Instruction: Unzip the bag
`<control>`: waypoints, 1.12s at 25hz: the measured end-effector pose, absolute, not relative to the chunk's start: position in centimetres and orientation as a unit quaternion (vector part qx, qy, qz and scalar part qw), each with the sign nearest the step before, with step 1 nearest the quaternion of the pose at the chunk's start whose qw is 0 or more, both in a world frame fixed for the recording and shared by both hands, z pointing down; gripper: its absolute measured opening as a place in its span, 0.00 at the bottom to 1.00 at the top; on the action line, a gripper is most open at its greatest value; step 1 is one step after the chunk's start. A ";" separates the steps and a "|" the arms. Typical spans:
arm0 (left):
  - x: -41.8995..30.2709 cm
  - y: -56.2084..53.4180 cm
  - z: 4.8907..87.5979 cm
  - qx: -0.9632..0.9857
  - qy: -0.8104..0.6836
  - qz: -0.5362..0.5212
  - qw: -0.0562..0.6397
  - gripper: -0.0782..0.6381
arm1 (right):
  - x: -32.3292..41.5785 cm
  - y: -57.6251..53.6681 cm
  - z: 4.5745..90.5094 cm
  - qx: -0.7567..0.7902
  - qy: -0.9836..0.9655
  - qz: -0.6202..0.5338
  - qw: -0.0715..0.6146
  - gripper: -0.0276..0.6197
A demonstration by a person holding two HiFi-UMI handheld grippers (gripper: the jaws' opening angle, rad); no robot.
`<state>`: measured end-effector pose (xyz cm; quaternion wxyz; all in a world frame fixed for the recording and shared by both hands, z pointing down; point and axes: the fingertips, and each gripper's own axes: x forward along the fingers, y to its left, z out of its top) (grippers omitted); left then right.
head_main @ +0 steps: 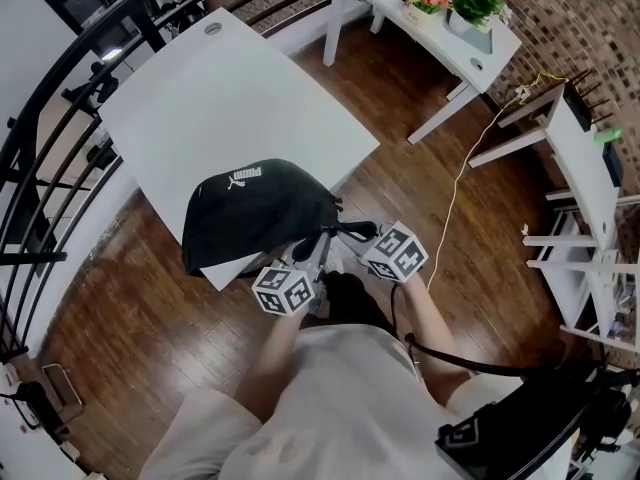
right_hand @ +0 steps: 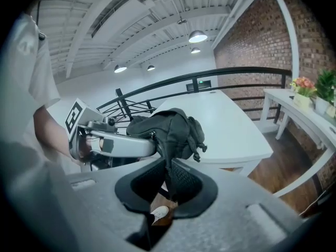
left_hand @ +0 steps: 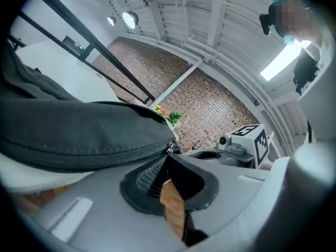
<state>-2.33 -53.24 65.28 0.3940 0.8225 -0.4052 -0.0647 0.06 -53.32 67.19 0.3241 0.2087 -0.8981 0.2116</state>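
Note:
A black bag (head_main: 255, 208) with a white logo lies at the near corner of a white table (head_main: 230, 98). My left gripper (head_main: 318, 245) reaches its near right end. In the left gripper view the jaws (left_hand: 167, 160) stand shut, with the metal zipper pull (left_hand: 169, 149) right at their tips and the closed zipper line (left_hand: 94, 154) running off to the left. My right gripper (head_main: 342, 231) comes in from the right. In the right gripper view its jaws (right_hand: 169, 168) are shut on a black strap (right_hand: 168, 156) hanging from the bag's end (right_hand: 173, 130).
A black railing (head_main: 60, 118) curves round the table's left side. At the back right are a second white table (head_main: 470, 48) with potted plants (head_main: 475, 6) and a white rack (head_main: 590, 168). A cable (head_main: 455, 183) runs over the wooden floor.

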 end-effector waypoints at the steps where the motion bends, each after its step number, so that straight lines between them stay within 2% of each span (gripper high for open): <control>1: -2.3 -53.0 65.3 0.825 -0.403 -0.052 0.391 0.15 | 0.3 -53.4 67.2 0.216 -0.897 0.213 0.323 0.09; 8: -3.3 -51.3 66.6 0.847 -0.395 0.023 0.356 0.15 | 0.9 -53.3 67.8 0.237 -0.891 0.222 0.316 0.09; 15: -7.3 -50.4 70.1 0.818 -0.426 0.039 0.386 0.15 | 2.0 -54.9 68.2 0.300 -0.874 0.231 0.304 0.09; 28: -30.3 -43.1 74.0 0.684 -0.609 0.097 0.390 0.14 | 4.3 -58.4 70.6 0.366 -0.841 0.246 0.312 0.09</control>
